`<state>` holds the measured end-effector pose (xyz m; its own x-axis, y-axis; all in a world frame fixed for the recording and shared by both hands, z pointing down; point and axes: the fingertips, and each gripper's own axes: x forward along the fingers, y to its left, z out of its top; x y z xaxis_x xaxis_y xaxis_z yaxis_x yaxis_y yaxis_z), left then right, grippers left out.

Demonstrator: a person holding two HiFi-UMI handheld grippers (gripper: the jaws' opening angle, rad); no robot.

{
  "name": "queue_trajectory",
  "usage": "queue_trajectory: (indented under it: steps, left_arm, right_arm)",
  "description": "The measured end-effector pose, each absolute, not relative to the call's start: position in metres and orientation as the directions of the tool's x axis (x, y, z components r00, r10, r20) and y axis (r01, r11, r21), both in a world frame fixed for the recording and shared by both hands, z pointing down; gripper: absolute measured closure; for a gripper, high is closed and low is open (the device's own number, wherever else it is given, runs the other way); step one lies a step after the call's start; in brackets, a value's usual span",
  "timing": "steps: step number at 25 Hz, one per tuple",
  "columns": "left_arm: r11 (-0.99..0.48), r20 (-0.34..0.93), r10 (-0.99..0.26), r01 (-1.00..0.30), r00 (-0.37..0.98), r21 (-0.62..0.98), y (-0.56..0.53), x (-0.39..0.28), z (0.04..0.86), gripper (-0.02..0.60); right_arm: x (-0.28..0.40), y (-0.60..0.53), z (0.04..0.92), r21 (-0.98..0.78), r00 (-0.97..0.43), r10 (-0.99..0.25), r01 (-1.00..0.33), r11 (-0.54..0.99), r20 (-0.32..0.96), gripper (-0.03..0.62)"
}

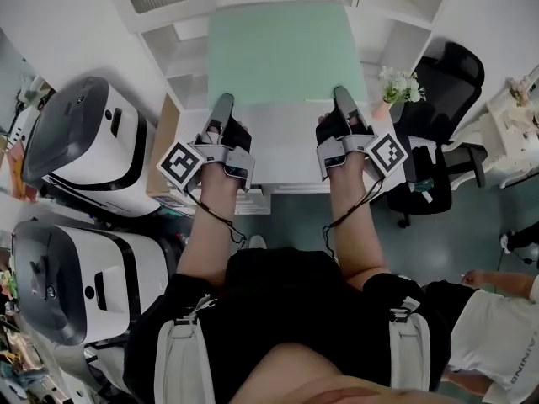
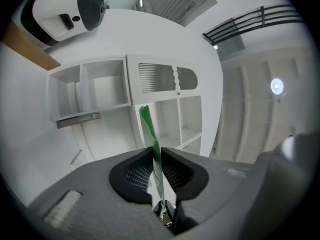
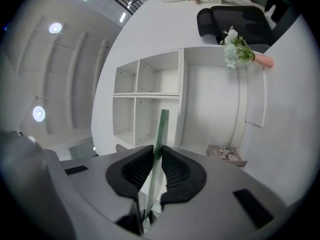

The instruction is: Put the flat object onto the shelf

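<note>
1. Sheet (image 1: 282,49), pale green and flat, is held level in the head view, out in front of the person and over the white shelf unit (image 1: 187,57).
2. The left gripper (image 1: 223,104) is clamped on the sheet's near edge, close to its near-left corner. In the left gripper view the two dark pads are pressed against the sheet (image 2: 151,136), which shows edge-on between them.
3. The right gripper (image 1: 344,98) grips the same near edge close to the near-right corner. In the right gripper view its pads are closed on the thin green edge (image 3: 160,134) in the same way.
4. Each gripper carries a marker cube, the left one (image 1: 181,164) on its outer left side and the right one (image 1: 387,151) on its outer right side.
5. Open white compartments of the shelf unit (image 2: 105,91) stand ahead of the left gripper, and more compartments (image 3: 145,79) stand ahead of the right one.
6. The sheet seems to hover just above the unit's top, though contact cannot be judged from these views.
7. A vase of white flowers (image 1: 396,87) stands at the unit's right edge, next to a black office chair (image 1: 446,74).
8. A booklet (image 3: 227,155) lies in a lower compartment to the right of the right gripper.
9. Two white machines (image 1: 93,141) stand to the left of the unit.
</note>
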<state>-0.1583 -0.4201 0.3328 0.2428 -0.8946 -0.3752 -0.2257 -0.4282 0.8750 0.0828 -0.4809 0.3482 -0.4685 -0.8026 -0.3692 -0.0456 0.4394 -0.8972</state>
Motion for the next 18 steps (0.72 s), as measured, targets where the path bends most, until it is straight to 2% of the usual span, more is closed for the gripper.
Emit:
queue_trajectory:
  steps: [8,18]
  left_arm:
    - [-0.423,-0.372,-0.894,-0.201,0.250,0.883,-0.486,-0.175,0.312,0.529]
    - [-0.440,-0.381,-0.884,-0.206,0.271,0.874,-0.510,-0.178,0.303,0.525]
  right_arm:
    - [0.068,-0.536,0.321,-0.896,-0.445,-0.814,-0.054,0.441,-0.374,0.542]
    - [0.067,-0.553,0.314,-0.892,-0.408,-0.818,-0.017,0.451,-0.406,0.540]
